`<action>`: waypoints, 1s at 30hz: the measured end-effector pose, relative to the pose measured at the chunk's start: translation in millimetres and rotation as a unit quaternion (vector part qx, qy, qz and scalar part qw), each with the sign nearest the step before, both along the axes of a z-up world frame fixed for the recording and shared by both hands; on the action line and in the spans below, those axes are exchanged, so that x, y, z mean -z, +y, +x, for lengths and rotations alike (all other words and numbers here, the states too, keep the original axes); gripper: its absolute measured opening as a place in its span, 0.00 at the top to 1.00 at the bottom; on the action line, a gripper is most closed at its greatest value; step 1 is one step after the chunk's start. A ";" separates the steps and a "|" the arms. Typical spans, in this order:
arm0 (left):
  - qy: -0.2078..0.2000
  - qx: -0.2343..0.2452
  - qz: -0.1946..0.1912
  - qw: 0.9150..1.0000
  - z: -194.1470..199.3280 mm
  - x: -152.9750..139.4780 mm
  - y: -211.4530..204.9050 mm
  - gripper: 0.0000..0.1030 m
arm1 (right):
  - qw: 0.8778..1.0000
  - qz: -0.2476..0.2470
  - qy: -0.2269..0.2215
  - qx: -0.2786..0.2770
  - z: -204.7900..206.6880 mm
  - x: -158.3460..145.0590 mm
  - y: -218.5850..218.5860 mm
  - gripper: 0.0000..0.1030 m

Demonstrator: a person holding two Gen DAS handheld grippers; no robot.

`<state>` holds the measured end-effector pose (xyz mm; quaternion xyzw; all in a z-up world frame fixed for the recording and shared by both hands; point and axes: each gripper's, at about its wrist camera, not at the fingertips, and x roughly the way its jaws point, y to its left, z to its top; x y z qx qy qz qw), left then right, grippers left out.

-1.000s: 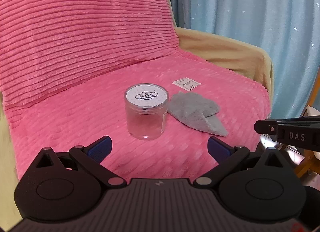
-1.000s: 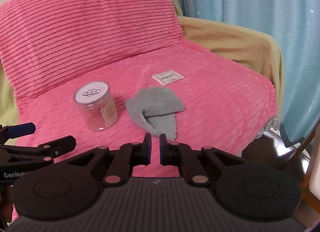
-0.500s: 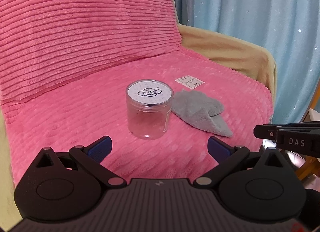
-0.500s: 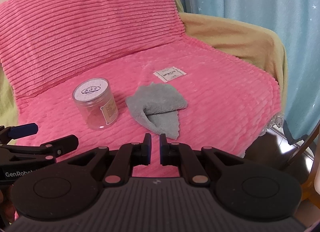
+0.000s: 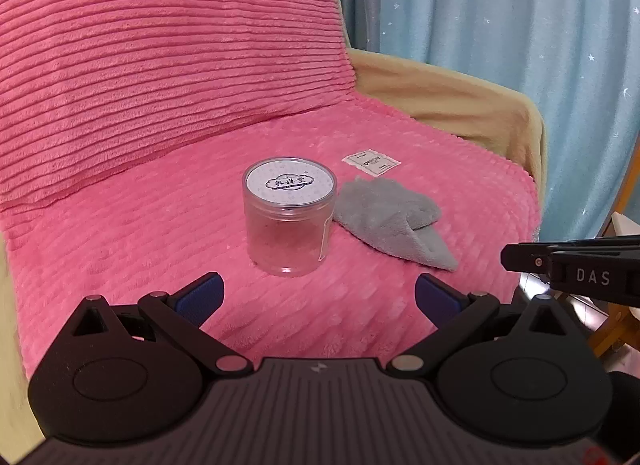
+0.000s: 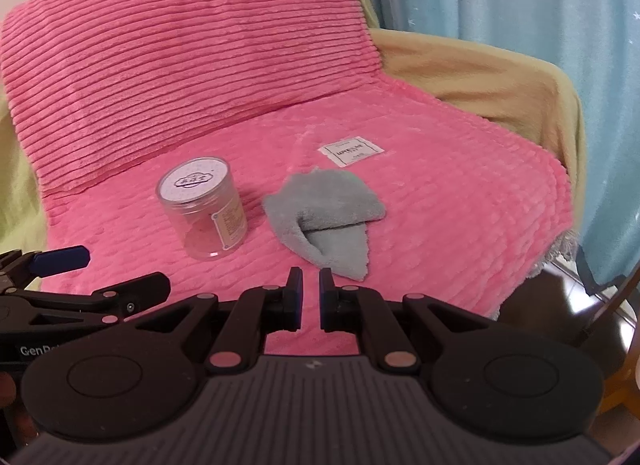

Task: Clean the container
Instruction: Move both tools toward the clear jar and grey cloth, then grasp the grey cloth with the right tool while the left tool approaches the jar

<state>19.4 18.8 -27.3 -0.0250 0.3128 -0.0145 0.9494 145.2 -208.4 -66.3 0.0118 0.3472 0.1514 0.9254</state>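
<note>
A clear plastic jar [image 5: 290, 217] with a white labelled lid stands upright on the pink ribbed blanket [image 5: 120, 249] that covers the armchair seat. A crumpled grey cloth [image 5: 394, 221] lies just right of the jar. My left gripper [image 5: 318, 295] is open wide, close in front of the jar, with nothing between its blue pads. In the right wrist view the jar [image 6: 202, 209] is at the left and the grey cloth [image 6: 326, 217] is straight ahead. My right gripper [image 6: 311, 293] is shut on nothing, just short of the cloth's near edge.
A small white sachet [image 6: 352, 151] lies on the blanket behind the cloth. A beige armrest [image 5: 460, 105] rises at the right, and a blue star-patterned curtain [image 5: 520, 25] hangs behind it. The seat's edge drops to a dark floor [image 6: 532, 297] at the right.
Both grippers have come closer to the seat; the jar looms larger in the left wrist view and the cloth nearer in the right wrist view. Neither gripper's jaws have changed.
</note>
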 end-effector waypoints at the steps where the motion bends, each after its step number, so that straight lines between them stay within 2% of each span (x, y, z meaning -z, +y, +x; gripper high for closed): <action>1: -0.002 0.001 -0.001 1.000 -0.2 0.2 0.5 0.01 | 1.000 -0.001 -0.001 -0.005 3.6 2.1 1.2 0.96; 4: 0.001 0.002 0.001 1.000 2.2 3.2 1.7 0.01 | 1.000 -0.004 -0.004 -0.021 14.3 8.2 4.9 0.96; 9: 0.009 0.014 0.028 0.999 12.6 9.8 2.0 0.01 | 0.999 -0.009 -0.010 -0.048 32.1 18.5 11.0 0.96; 13: 0.012 0.025 0.046 0.999 23.4 13.4 3.2 0.01 | 0.997 -0.014 -0.014 -0.069 46.3 26.7 16.0 0.90; 21: 0.013 0.026 0.052 0.998 46.1 24.2 6.2 0.01 | 0.993 -0.025 -0.021 -0.111 74.6 44.3 27.0 0.87; 25: 0.010 0.019 0.050 0.998 56.3 32.0 11.6 0.01 | 0.993 -0.032 -0.017 -0.116 86.6 56.5 32.6 0.87; 30: 0.008 0.031 0.072 0.997 66.3 40.4 14.8 0.01 | 0.992 -0.031 -0.010 -0.120 101.1 68.6 40.0 0.87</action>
